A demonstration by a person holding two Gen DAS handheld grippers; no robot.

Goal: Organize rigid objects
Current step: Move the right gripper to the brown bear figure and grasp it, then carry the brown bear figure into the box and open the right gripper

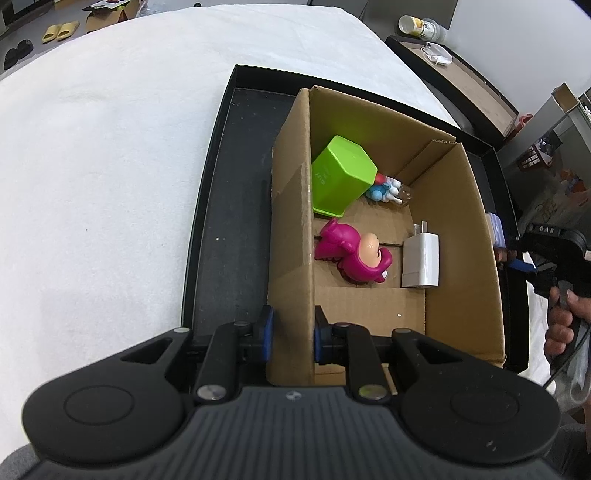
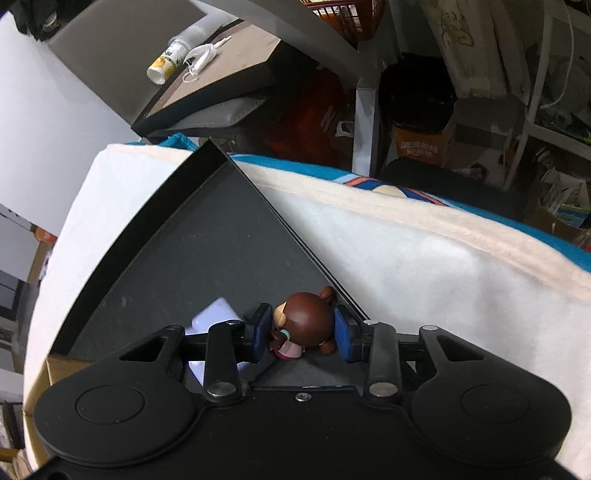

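My left gripper (image 1: 293, 334) is shut on the near left wall of the open cardboard box (image 1: 461, 229), one pad outside and one inside. In the box lie a green cup (image 1: 343, 177) on its side, a pink figurine (image 1: 351, 254), a white charger (image 1: 421, 262) and a small blue-and-white toy (image 1: 384, 190). The box stands in a black tray (image 1: 229, 229). In the right wrist view my right gripper (image 2: 302, 330) has both pads against a brown bear figurine (image 2: 304, 319) in the tray's corner (image 2: 207, 251). A lilac block (image 2: 216, 315) lies just left of it.
A white blanket (image 1: 110, 166) covers the surface under the tray. A hand (image 1: 565, 321) holds the other gripper at the box's right side. A side table (image 2: 221, 62) beyond carries a bottle (image 2: 170, 59) and a face mask (image 2: 199, 59). Yellow slippers (image 1: 61, 31) lie on the floor.
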